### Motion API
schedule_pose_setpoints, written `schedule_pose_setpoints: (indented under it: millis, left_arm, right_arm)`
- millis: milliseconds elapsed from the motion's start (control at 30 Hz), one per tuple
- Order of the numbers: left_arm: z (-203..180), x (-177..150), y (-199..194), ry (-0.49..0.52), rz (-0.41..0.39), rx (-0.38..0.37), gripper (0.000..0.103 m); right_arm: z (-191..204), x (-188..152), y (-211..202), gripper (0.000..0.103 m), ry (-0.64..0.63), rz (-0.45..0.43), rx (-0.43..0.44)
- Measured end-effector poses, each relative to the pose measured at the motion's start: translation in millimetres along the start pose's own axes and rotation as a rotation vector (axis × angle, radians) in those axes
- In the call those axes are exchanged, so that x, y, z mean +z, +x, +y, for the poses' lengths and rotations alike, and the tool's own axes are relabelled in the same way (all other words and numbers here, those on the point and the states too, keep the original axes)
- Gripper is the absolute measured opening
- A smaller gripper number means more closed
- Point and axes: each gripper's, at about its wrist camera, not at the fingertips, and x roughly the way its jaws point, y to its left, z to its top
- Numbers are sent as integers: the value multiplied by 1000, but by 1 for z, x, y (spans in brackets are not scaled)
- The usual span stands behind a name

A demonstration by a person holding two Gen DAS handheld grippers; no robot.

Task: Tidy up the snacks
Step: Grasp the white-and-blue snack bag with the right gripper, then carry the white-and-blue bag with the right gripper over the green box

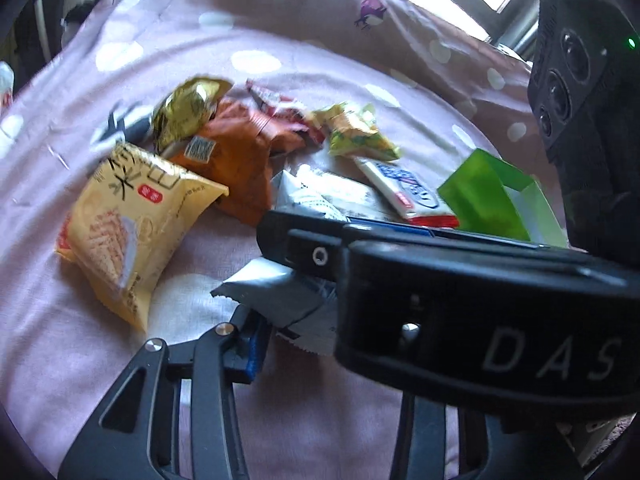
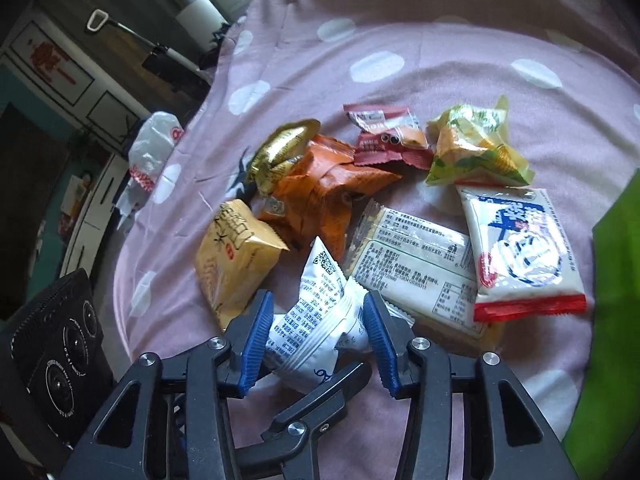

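Observation:
A heap of snack packets lies on a pink dotted bedsheet (image 2: pixel 400 64). My right gripper (image 2: pixel 318 338) has its blue pads on both sides of a white packet (image 2: pixel 316 320) with blue print. The packet shows creased in the left wrist view (image 1: pixel 280 296), where the right gripper's body (image 1: pixel 460 300) crosses in front. My left gripper (image 1: pixel 256 344) shows one blue pad (image 1: pixel 252 354) just below that packet; its other finger is hidden. A yellow wafer packet (image 2: pixel 232 268), an orange packet (image 2: pixel 324 196) and a white-blue-red packet (image 2: pixel 524 256) lie around.
A green paper bag (image 1: pixel 492 196) stands open at the right (image 2: pixel 608 320). A gold packet (image 2: pixel 280 152), a dark red packet (image 2: pixel 384 136), a yellow-green packet (image 2: pixel 476 148) and a flat white labelled packet (image 2: pixel 420 268) lie in the heap. The bed edge and a plastic bag (image 2: pixel 152 152) are at the left.

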Motion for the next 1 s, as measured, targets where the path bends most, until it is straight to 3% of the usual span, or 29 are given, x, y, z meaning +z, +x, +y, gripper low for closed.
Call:
schedule_pose_setpoints:
  millis: [233,567,733,1000]
  left_arm:
    - [-38,-5,-29,109,-57,-35,40]
    - [-122,-10,-58,296,-126,-116,40]
    - [-161,-15,-58,366,-118,-152,40]
    - [-212,-14,-30,437,-58,-206,40]
  right_arm:
    - [5,-26,-58,49,12,-148,-22]
    - [-15,-68,-154,49,56,-366,-75]
    - [-40,-88,-187,49,121,-446,-102]
    - [-91,-106,-215,49,239,-491,-135]
